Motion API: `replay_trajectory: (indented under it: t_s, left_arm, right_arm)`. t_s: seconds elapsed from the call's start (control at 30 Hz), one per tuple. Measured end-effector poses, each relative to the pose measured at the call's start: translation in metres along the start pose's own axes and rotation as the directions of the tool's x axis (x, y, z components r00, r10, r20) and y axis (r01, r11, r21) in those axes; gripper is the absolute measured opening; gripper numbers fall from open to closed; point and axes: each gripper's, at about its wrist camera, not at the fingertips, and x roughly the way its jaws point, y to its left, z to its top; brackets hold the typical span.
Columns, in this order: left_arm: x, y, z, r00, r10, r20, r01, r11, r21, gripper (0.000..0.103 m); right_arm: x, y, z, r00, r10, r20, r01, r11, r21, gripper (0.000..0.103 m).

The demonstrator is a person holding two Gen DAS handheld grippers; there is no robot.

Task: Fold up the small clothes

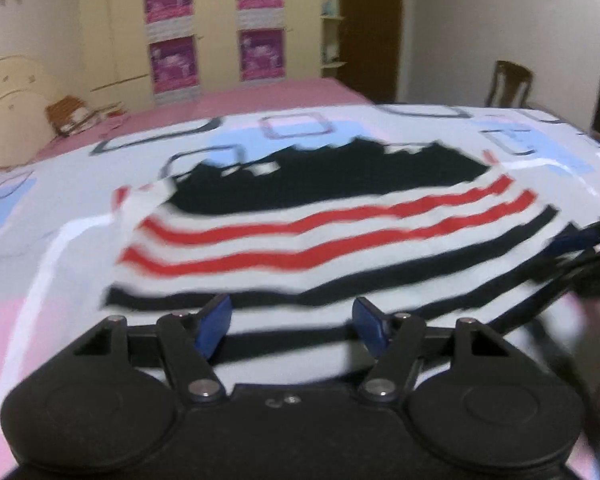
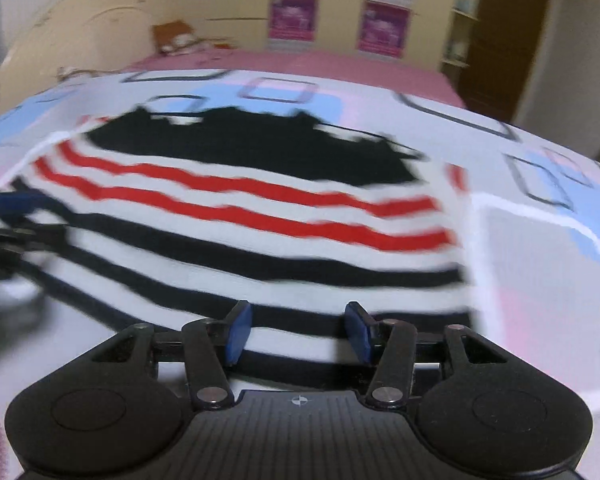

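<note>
A small striped garment (image 1: 320, 248) lies flat on the patterned sheet (image 1: 60, 184), white with red and black stripes and a black far part. It also shows in the right wrist view (image 2: 260, 232). My left gripper (image 1: 291, 322) is open and empty just above the garment's near hem, left of centre. My right gripper (image 2: 298, 328) is open and empty above the near hem, right of centre. The right gripper shows blurred at the right edge of the left wrist view (image 1: 588, 248); the left gripper shows blurred at the left edge of the right wrist view (image 2: 8, 216).
The sheet (image 2: 540, 240) covers a table with a pink bed (image 1: 240, 100) behind it. A wooden chair (image 1: 508, 84) stands at the back right. Cupboards with pink posters (image 1: 216, 28) line the far wall.
</note>
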Motion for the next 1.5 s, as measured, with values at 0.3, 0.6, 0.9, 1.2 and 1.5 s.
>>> replay_trajectory:
  t_s: [0.3,0.6,0.9,1.2,1.5]
  left_arm:
    - [-0.008,0.039,-0.015,0.998,0.045,-0.05,-0.049,0.994,-0.093,0.063]
    - [-0.01,0.043,-0.016,0.997,0.044,-0.068,-0.05,0.995,-0.082,0.062]
    - [-0.017,0.034,-0.013,0.995,0.079,-0.052,-0.083,0.993,-0.086,0.061]
    - [-0.01,0.036,-0.022,0.994,0.086,-0.075,-0.093,0.99,-0.103,0.063]
    - [-0.01,0.038,-0.021,0.993,0.083,-0.081,-0.091,0.99,-0.105,0.063]
  right_arm:
    - [-0.023,-0.042,-0.025,0.996,-0.062,-0.06,0.064,0.997,0.036,0.05]
    - [-0.025,-0.047,-0.022,0.995,-0.056,-0.083,0.059,0.998,0.031,0.05]
    - [-0.03,-0.053,-0.02,0.997,-0.07,-0.039,0.072,0.995,0.064,0.05]
    - [-0.018,-0.044,-0.026,0.995,-0.082,-0.05,0.084,0.996,0.04,0.05]
    - [-0.017,-0.048,-0.023,0.995,-0.076,-0.058,0.078,0.997,0.026,0.05]
